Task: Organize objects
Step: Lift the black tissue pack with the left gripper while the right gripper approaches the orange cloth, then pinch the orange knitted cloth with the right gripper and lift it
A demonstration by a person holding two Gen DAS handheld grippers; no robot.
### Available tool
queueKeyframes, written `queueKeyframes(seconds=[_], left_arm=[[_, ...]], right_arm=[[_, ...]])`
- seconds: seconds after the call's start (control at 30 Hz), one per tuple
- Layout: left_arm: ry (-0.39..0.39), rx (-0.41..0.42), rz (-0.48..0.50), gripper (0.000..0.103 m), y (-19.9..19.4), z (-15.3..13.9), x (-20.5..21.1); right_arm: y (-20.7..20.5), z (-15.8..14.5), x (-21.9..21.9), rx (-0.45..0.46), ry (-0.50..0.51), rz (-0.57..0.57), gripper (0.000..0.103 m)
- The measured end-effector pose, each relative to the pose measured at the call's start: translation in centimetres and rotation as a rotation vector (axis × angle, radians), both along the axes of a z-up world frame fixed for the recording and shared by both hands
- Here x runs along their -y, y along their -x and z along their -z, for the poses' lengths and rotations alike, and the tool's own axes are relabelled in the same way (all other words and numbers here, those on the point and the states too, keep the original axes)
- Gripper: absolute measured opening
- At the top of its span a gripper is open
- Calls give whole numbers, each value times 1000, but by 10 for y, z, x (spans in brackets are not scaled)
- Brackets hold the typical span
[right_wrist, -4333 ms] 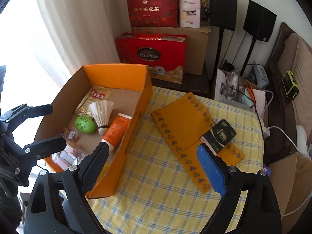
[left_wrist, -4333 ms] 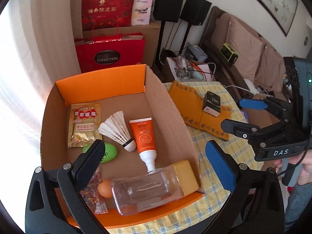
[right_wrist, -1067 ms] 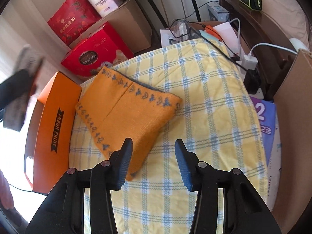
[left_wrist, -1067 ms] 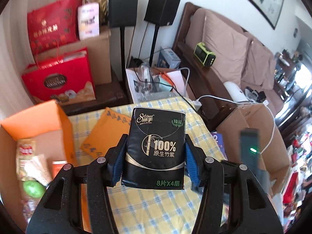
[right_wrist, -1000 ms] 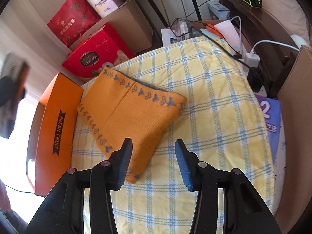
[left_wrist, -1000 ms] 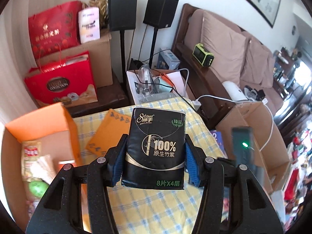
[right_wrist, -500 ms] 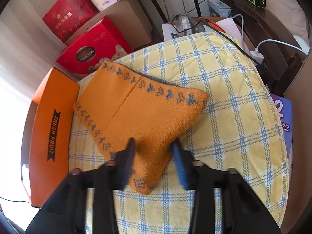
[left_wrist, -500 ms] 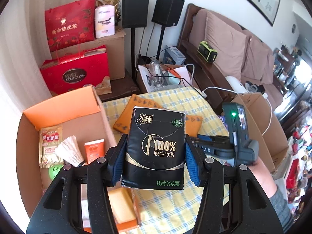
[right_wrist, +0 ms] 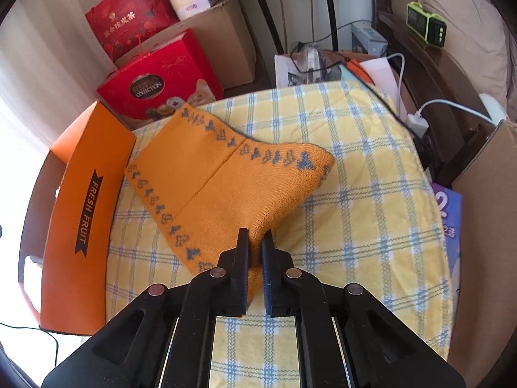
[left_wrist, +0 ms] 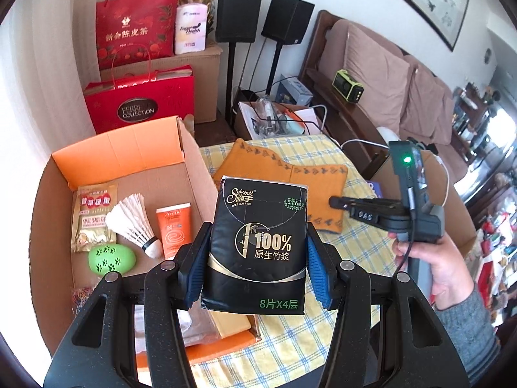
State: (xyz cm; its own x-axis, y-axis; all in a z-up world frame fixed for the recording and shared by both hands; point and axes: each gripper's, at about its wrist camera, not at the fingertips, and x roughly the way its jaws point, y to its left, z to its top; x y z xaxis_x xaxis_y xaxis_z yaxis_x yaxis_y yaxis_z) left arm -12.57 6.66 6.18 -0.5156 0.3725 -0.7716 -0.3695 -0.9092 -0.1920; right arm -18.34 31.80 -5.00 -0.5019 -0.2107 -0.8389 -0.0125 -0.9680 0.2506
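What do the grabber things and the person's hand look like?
Both tongs, left and right, are black plastic with silver rivets. The left one's fingers have ribbed blue pads. Seen from the left wrist, the right one shows white "DAS" lettering, a green light and a black cable. The hand is bare, in a grey knitted sleeve.

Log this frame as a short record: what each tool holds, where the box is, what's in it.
left tool: shut on black tissue pack, held above the table
right tool: shut on corner of orange knit cloth
cloth: lying on checked tablecloth
cardboard box: open, beside cloth
box contents: shuttlecock, sunscreen tube, green egg-shaped item, gold sachet
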Motion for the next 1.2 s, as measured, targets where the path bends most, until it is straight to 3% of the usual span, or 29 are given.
queueKeyframes(seconds=[0.33,0.63,1.03,1.2], left_arm=[[-40,-2,6,51,-7,-9,12],[-51,-3,34,51,-12,-12,8],[-37,22,11,51,-6,1,17],[-41,32,5,51,-5,6,23]], right_arm=[[-33,-44,-38,-46,-103,21,5],[-47,-62,-72,-11,-148,55,5],[14,-41,13,21,-47,-51,5],[34,-22,36,57,-29,-64,16]])
